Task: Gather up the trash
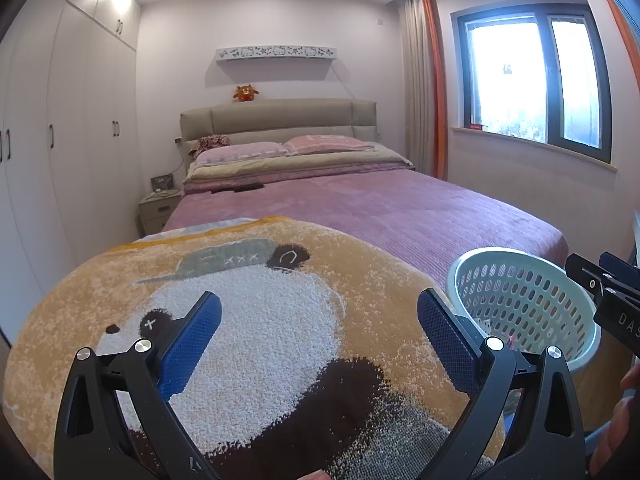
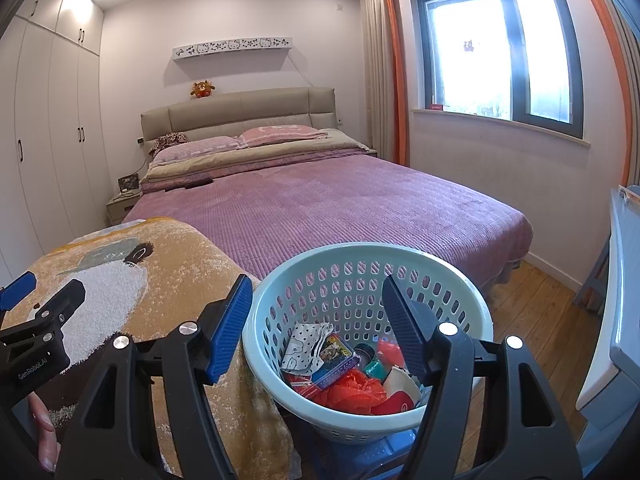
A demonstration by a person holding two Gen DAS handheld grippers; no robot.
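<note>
Both grabbers are wide open and hold nothing. The left gripper (image 1: 318, 332) hangs over a panda blanket (image 1: 256, 320). The right gripper (image 2: 316, 316) hangs over the basket (image 2: 272, 292) beside the blanket. The trash (image 2: 348, 368) is in the basket, by the bed (image 2: 340, 208).

Bedroom, daylight plus ceiling spots.
Bed (image 2: 320, 200) under a purple cover, beige padded headboard (image 2: 240, 114), two pink pillows (image 2: 240, 140). White wardrobe (image 2: 48, 120) along the left wall; nightstand (image 2: 120, 204) beside the bed. Dark-framed window (image 2: 500, 52) on the right wall, orange curtains (image 2: 396, 80). White shelf (image 2: 232, 49) above the headboard. Wood plank floor (image 2: 536, 300). Walls pale.
</note>
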